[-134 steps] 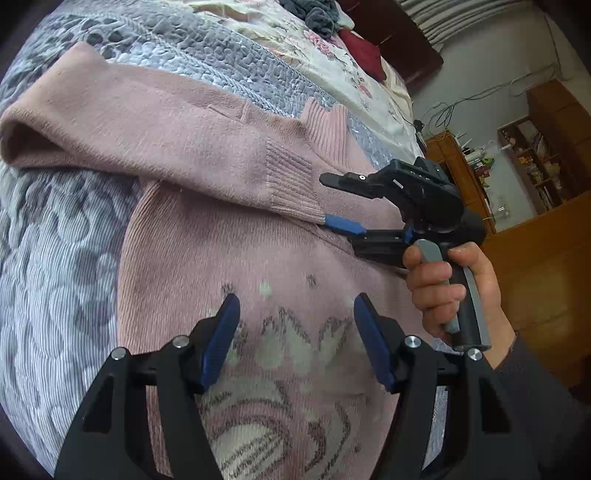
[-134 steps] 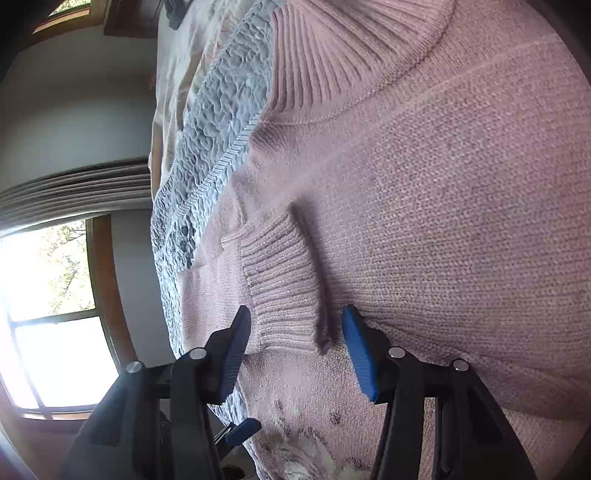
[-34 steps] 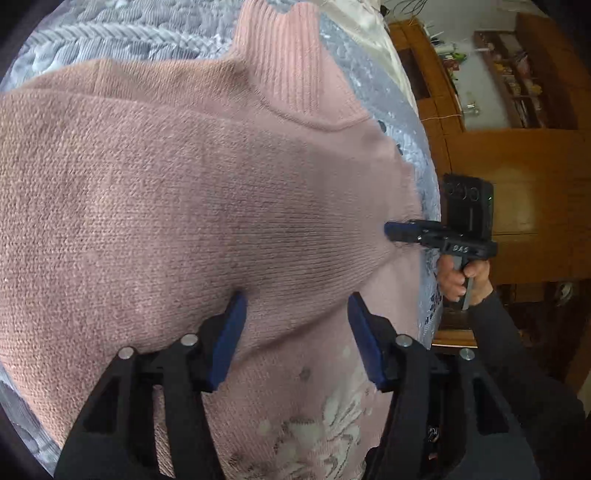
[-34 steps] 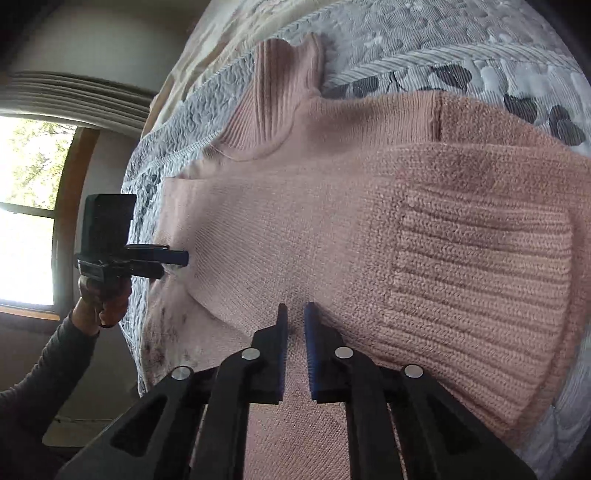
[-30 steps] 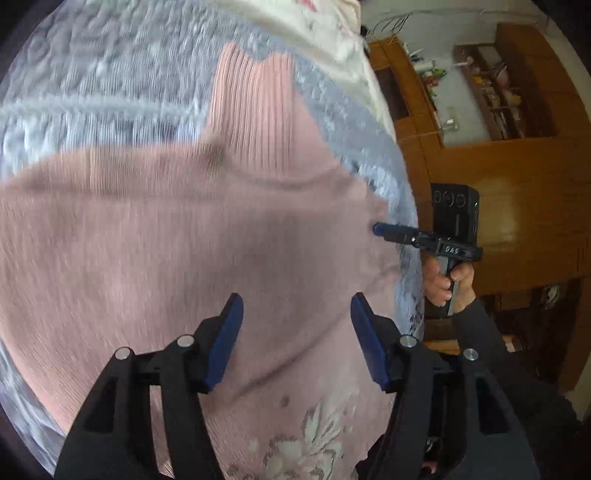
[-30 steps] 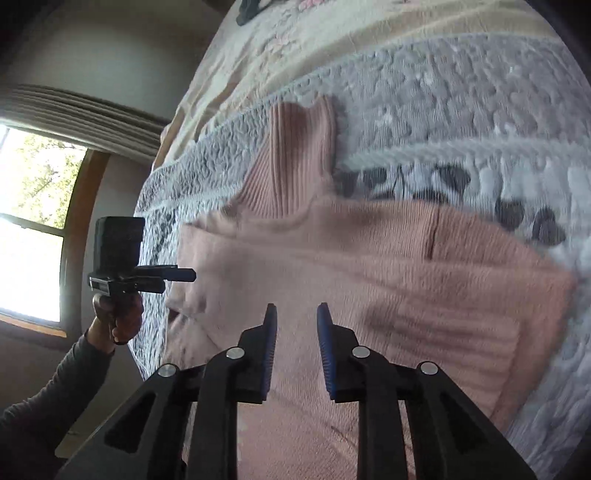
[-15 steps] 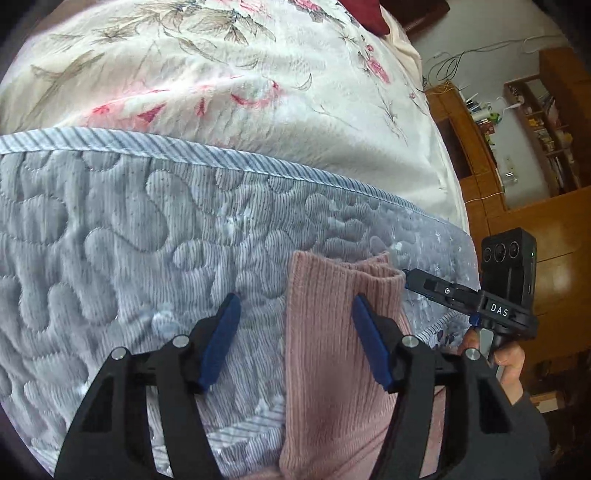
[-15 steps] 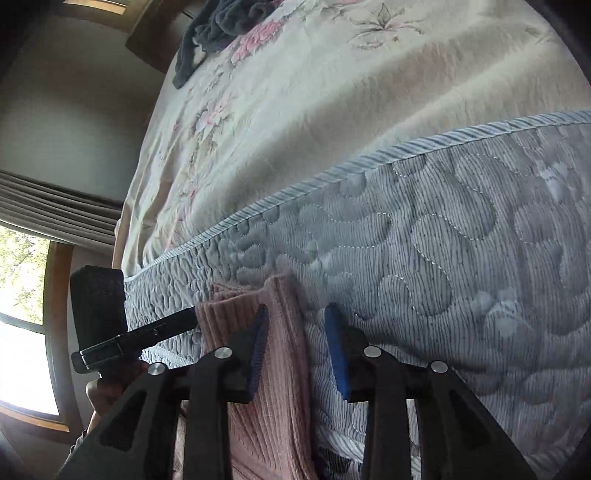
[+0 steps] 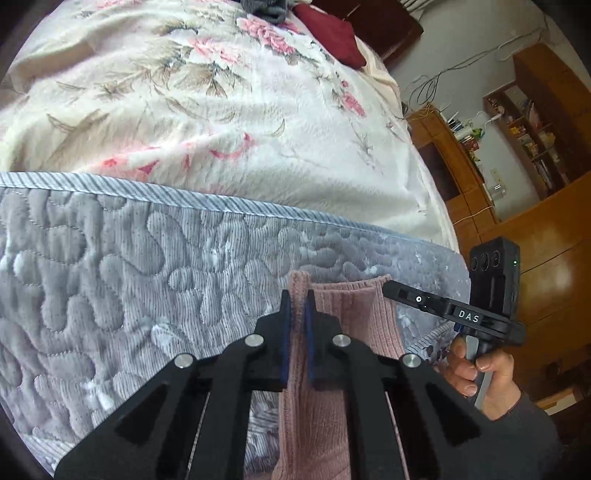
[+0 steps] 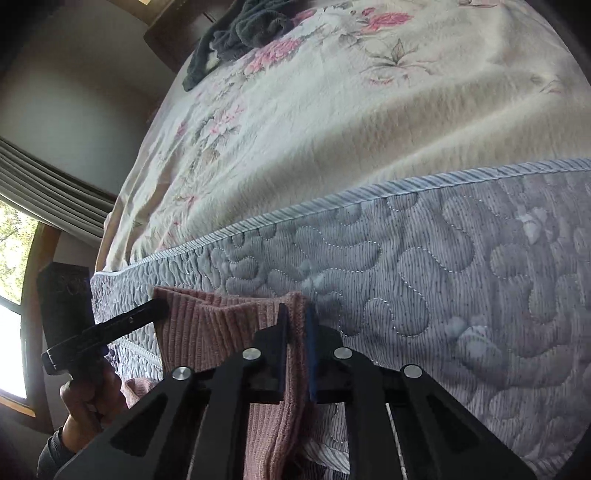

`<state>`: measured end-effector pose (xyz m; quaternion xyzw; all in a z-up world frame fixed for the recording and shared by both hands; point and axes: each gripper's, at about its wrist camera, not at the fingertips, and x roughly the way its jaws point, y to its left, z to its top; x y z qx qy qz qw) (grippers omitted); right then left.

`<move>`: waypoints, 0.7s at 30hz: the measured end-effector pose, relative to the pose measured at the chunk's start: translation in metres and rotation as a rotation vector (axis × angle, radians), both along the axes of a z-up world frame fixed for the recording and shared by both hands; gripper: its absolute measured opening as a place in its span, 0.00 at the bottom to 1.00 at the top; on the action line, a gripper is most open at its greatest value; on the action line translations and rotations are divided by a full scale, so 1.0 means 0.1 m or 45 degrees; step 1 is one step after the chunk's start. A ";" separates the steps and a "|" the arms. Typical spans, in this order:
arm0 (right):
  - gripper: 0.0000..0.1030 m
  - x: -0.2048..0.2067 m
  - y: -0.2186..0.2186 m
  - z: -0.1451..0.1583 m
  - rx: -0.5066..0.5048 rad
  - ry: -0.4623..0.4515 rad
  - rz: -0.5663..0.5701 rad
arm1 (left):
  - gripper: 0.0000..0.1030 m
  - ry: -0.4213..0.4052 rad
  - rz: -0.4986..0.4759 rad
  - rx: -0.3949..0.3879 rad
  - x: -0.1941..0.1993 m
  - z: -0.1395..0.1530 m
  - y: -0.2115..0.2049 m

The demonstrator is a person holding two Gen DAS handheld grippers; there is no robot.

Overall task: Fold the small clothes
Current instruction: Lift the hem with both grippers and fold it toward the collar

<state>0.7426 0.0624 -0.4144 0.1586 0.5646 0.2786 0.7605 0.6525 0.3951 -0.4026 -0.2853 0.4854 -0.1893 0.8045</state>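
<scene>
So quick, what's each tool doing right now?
Left tool: closed on the ribbed collar of the pink sweater.
Right tool: closed on the same collar, at its other corner.

White letters "DAS" stand on the black body of the right gripper [image 9: 391,290], seen from the left wrist view; no other lettering in either view can be read

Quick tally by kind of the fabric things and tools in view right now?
Pink sweaters: 1
Grey quilts: 1
Floral blankets: 1
Dark grey clothes: 1
Dark red cloths: 1
Tools: 2, left tool and right tool, each shut on the sweater's collar
Total: 7
</scene>
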 end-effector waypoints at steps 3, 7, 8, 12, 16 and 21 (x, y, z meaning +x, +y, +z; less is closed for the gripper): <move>0.07 -0.14 -0.09 0.22 0.045 -0.047 0.003 | 0.04 -0.068 -0.012 -0.014 -0.22 0.25 0.06; 0.07 -0.40 -0.14 0.67 0.100 -0.139 0.038 | 0.04 -0.147 -0.054 -0.018 -0.45 0.64 0.02; 0.07 -0.46 -0.12 0.78 0.110 -0.160 0.050 | 0.04 -0.167 -0.068 -0.017 -0.51 0.74 -0.01; 0.07 -0.84 -0.15 1.20 0.127 -0.232 0.101 | 0.04 -0.223 -0.125 0.003 -0.80 1.07 -0.14; 0.07 -1.34 -0.16 1.41 0.116 -0.259 0.175 | 0.04 -0.229 -0.158 0.033 -1.25 1.19 -0.18; 0.07 -2.01 -0.18 1.32 0.076 -0.231 0.244 | 0.04 -0.178 -0.193 0.046 -1.87 1.05 -0.27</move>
